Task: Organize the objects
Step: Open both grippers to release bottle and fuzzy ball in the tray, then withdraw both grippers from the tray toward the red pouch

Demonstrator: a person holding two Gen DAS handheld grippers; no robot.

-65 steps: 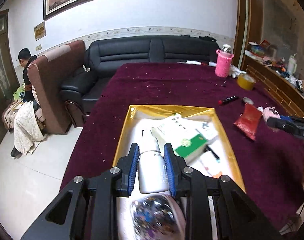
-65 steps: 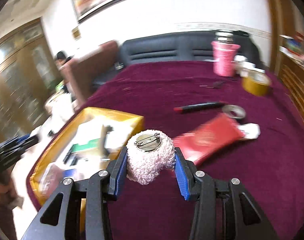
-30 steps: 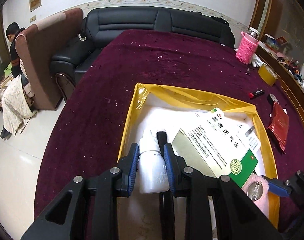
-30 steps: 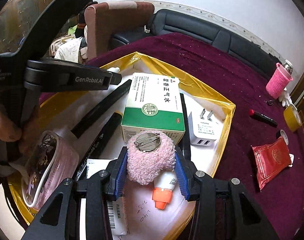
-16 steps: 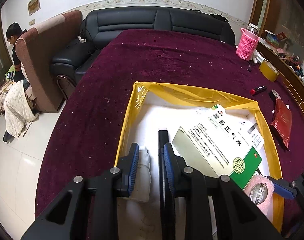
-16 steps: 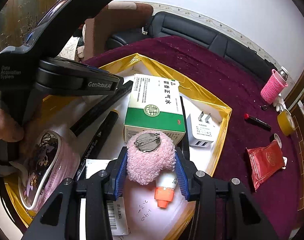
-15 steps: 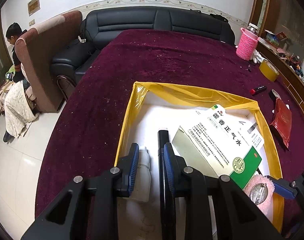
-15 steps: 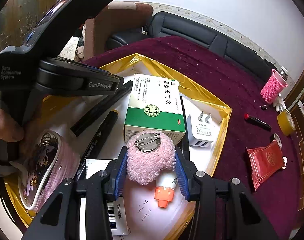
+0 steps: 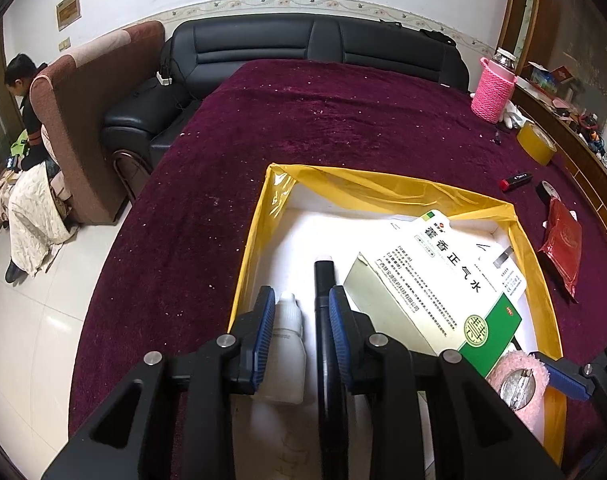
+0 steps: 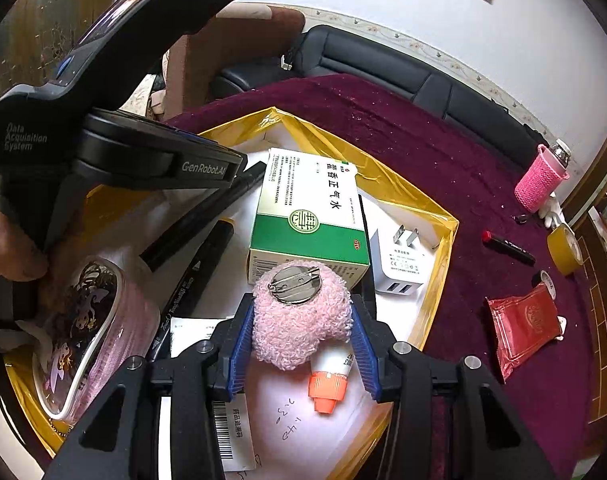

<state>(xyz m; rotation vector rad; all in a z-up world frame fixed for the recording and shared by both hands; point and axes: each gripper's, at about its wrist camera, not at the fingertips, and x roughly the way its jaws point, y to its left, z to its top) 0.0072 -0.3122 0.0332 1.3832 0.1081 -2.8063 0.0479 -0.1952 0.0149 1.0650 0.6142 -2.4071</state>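
Now a small white dropper bottle [image 9: 288, 344] is seen lying in the yellow-rimmed tray [image 9: 259, 240], released since earlier between the opening left fingers [image 9: 263, 328]; the right fingers [image 10: 239, 336] are clamped on a pink fuzzy brooch [image 10: 299, 320].

A broad surface draped in dark maroon velvet cloth [image 9: 343, 128] carries everything: a shallow yellow-lined white tray [image 9: 250, 240] near its front edge, a pink knitted bottle sleeve [image 9: 493, 96] far back, then a yellow tape roll [image 9: 537, 144], a red-capped black marker [image 9: 515, 180] and a flat red foil packet [image 9: 561, 246].
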